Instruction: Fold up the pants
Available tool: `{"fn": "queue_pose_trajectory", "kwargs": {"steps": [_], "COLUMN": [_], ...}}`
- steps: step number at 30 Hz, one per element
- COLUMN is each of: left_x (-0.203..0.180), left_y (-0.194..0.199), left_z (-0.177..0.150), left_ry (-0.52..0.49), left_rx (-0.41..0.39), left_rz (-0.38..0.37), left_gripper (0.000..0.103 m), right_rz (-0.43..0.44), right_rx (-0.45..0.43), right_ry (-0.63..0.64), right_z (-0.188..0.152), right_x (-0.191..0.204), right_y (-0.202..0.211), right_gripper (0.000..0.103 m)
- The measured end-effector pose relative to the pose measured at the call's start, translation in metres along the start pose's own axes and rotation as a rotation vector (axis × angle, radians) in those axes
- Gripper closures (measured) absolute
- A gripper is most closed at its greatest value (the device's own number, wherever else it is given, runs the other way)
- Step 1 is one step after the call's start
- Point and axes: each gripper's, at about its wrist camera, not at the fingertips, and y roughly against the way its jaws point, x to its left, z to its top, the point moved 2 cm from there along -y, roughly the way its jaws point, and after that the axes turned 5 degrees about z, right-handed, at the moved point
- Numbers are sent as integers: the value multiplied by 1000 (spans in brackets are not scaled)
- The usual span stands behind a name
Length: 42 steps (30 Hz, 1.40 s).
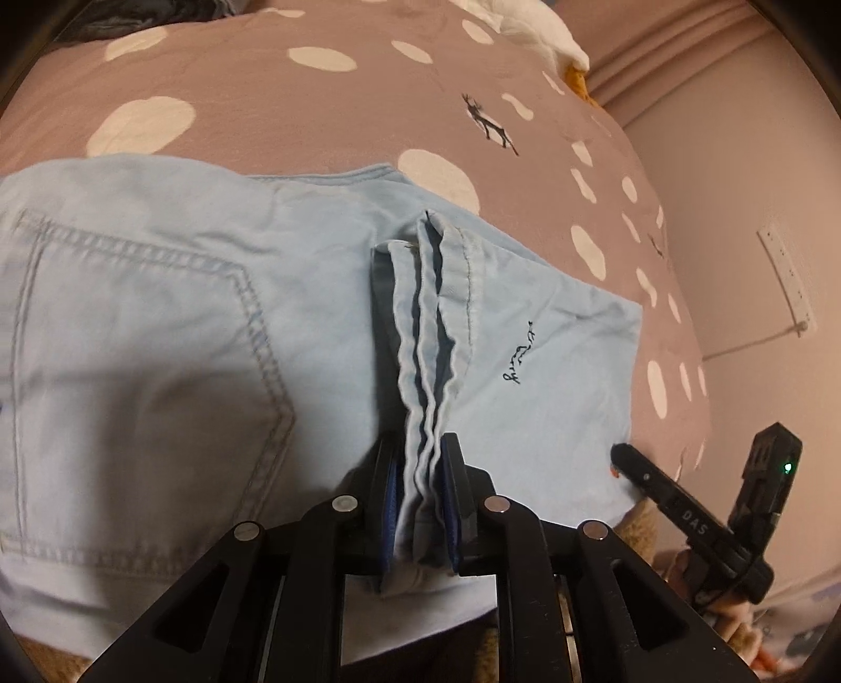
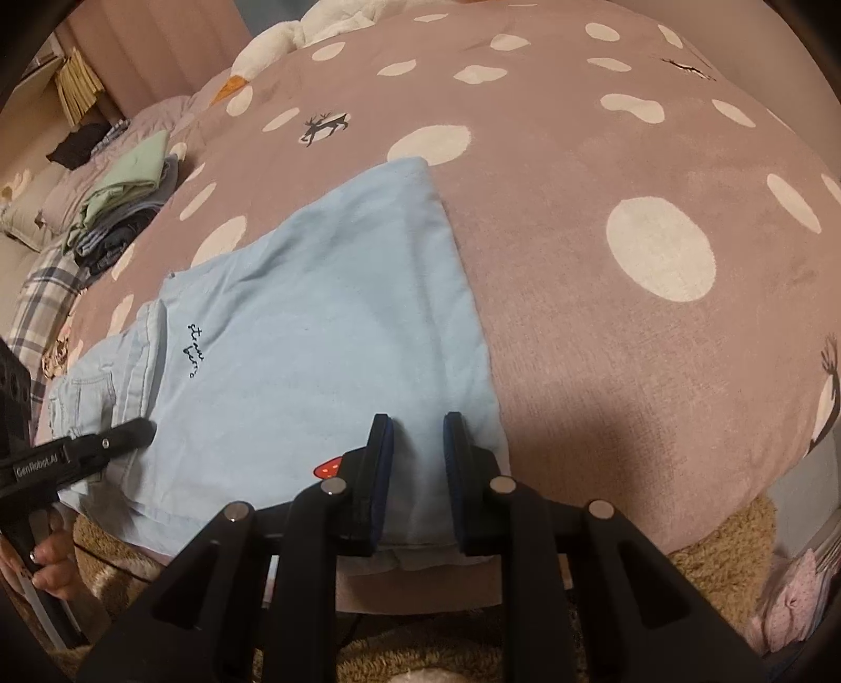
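Light blue pants (image 1: 157, 341) lie folded on the bed, back pocket to the left in the left wrist view. My left gripper (image 1: 420, 441) is shut on a bunch of hem layers (image 1: 423, 341) that stands upright between its blue pads. In the right wrist view the pants (image 2: 315, 315) run away from me, with dark script stitched on them. My right gripper (image 2: 418, 420) rests at their near right corner, jaws a narrow gap apart with flat cloth showing in the gap. Whether its pads pinch the cloth I cannot tell. One of the right gripper's fingers (image 1: 646, 475) shows at the pants' edge.
The bed cover (image 2: 578, 262) is dusty pink with white dots and deer. A stack of folded clothes (image 2: 126, 210) sits at the far left, a white plush toy (image 2: 273, 47) behind it. A shaggy brown rug (image 2: 725, 541) lies below the bed's near edge. A wall (image 1: 736, 210) stands close on the right.
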Motion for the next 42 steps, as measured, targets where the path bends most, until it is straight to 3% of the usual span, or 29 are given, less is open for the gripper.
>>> {"fn": "queue_pose_trajectory", "kwargs": {"steps": [4,9,12,14,15,16,17,19,23,26,29,34,38,42], "left_x": [-7,-13,-7,1,7,10,15,25,43,56,72,103,120,131], "left_y": [7,28,55,74,84,90,95,104,118,122,122,123,122,112], "left_z": [-10,-17,-15,-13,-12,-11,-10,-8,-1,5,5,-7,-18,-22], "left_ry": [-17,-49,-32,2,24,37,51,82,136,191,239,344,378,426], "left_rx": [-50,-120,-224,-299,-332,-347,-358,-378,-419,-446,-432,-399,-388,-358], "left_rz": [39,116,192,227,237,241,244,253,307,339,376,373,433,402], "left_gripper": [87,76,55,33,31,28,26,25,17,15,15,15,15,15], "right_rz": [-12,-16,-4,13,12,4,3,28,91,96,107,42,79,116], "right_rx": [-10,2,26,-11,-37,-53,-70,-100,-113,-165,-192,-269,-234,-185], "right_ry": [30,46,23,45,59,62,62,67,95,100,103,69,80,33], "right_z": [-1,3,13,23,30,34,38,49,71,88,100,104,86,83], "right_x": [2,6,13,23,30,34,37,47,65,80,93,104,102,88], "right_y": [1,2,4,9,11,12,14,16,18,22,25,23,4,-6], "right_gripper": [83,78,64,60,56,42,31,30,10,5,3,1,1,1]}}
